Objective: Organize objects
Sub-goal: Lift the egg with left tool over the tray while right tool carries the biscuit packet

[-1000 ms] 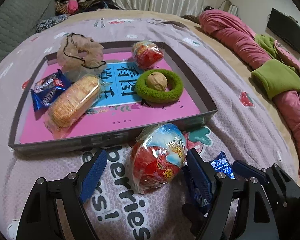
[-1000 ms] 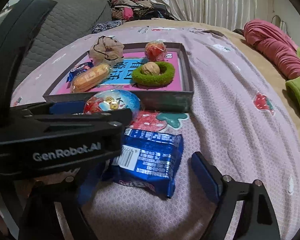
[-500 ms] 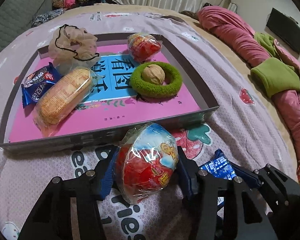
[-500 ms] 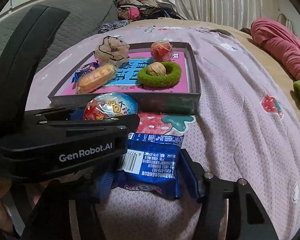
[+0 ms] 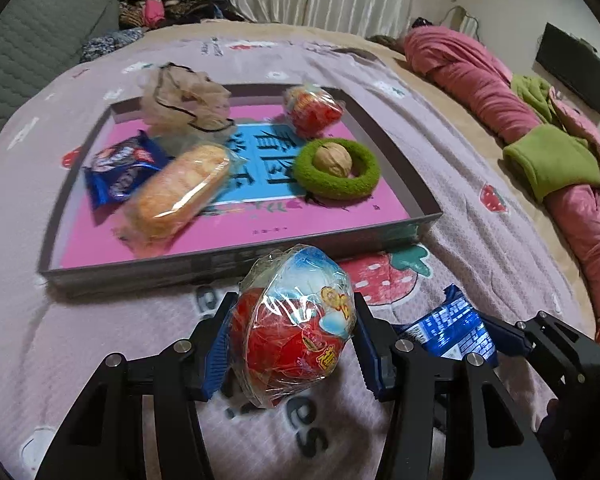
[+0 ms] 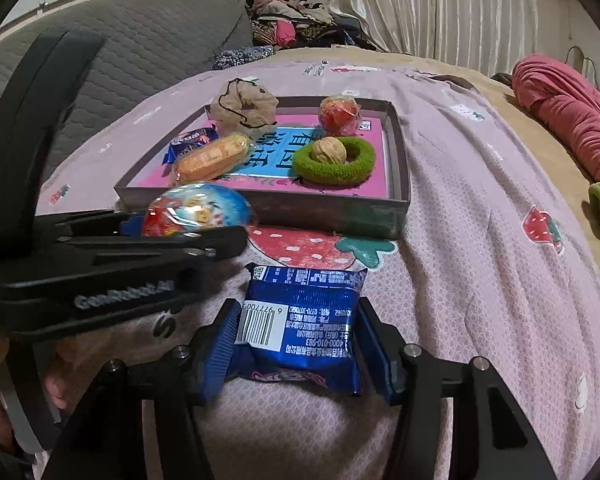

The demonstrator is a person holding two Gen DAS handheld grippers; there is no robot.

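Note:
My left gripper [image 5: 290, 338] is shut on a red and blue wrapped snack ball [image 5: 296, 328], held just before the near wall of the grey box [image 5: 236, 258]. The ball also shows in the right wrist view [image 6: 196, 210]. My right gripper [image 6: 300, 340] is shut on a blue snack packet [image 6: 304, 328], to the right of the left gripper; the packet also shows in the left wrist view [image 5: 448, 332]. The box [image 6: 328, 206] has a pink floor.
In the box lie a blue packet [image 5: 120, 168], an orange cracker pack [image 5: 180, 192], a beige scrunchie [image 5: 184, 100], a red wrapped ball [image 5: 312, 110] and a green ring [image 5: 336, 168] around a walnut [image 5: 332, 158]. A pink quilt [image 5: 500, 92] lies along the right.
Both grippers have closed: the left on the wrapped ball, the right on the blue packet. Both have lifted a little, and the views have shifted slightly.

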